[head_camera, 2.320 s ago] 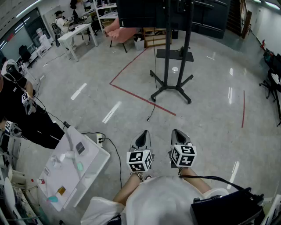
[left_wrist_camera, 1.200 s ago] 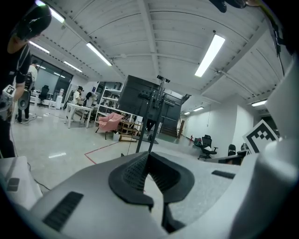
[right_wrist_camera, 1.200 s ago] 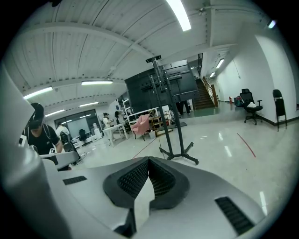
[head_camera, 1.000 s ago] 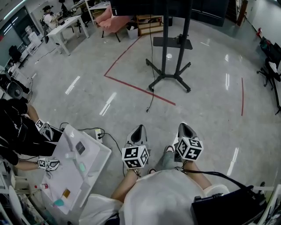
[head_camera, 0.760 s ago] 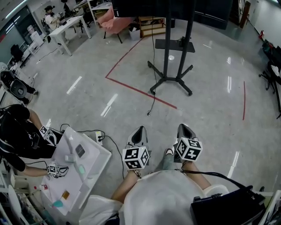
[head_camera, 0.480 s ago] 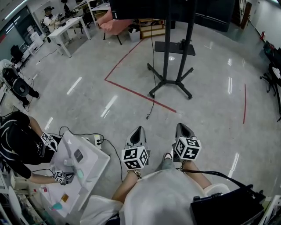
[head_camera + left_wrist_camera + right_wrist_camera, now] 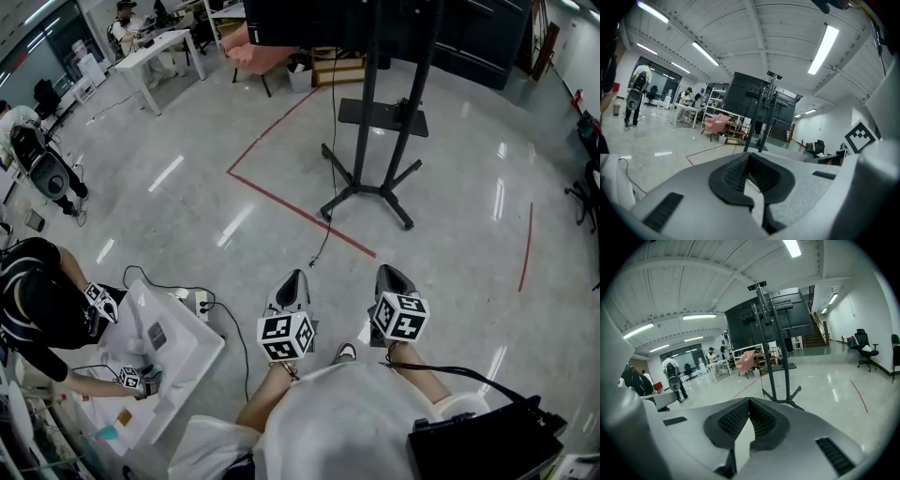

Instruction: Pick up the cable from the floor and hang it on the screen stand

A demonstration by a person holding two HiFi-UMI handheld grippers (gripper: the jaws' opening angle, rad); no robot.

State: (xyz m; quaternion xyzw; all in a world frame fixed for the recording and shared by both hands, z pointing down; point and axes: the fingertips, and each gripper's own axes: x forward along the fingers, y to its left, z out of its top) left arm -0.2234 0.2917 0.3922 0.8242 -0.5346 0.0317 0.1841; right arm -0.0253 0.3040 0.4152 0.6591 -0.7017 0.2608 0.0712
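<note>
The black screen stand (image 7: pixel 370 122) rises from its splayed base (image 7: pixel 367 192) on the grey floor ahead of me. A thin black cable (image 7: pixel 329 159) hangs down beside its post, and the loose end (image 7: pixel 314 263) lies on the floor just beyond my grippers. My left gripper (image 7: pixel 296 279) and right gripper (image 7: pixel 388 274) are held side by side at waist height, both shut with nothing between the jaws. In the left gripper view the stand (image 7: pixel 761 119) shows over the shut jaws. The right gripper view shows the stand (image 7: pixel 772 357) and the cable (image 7: pixel 761 380) ahead.
A white table (image 7: pixel 183 352) stands at my lower left, where a person in black (image 7: pixel 37 300) works with grippers. A power strip (image 7: pixel 200 302) and its cord lie beside it. Red tape (image 7: pixel 300 211) crosses the floor. A pink chair (image 7: pixel 258 56) and a white desk (image 7: pixel 164 47) stand farther back.
I have stepped a little closer to the stand and the cable end. Both grippers stay shut and level. The person at the left has bent down to the white table.
</note>
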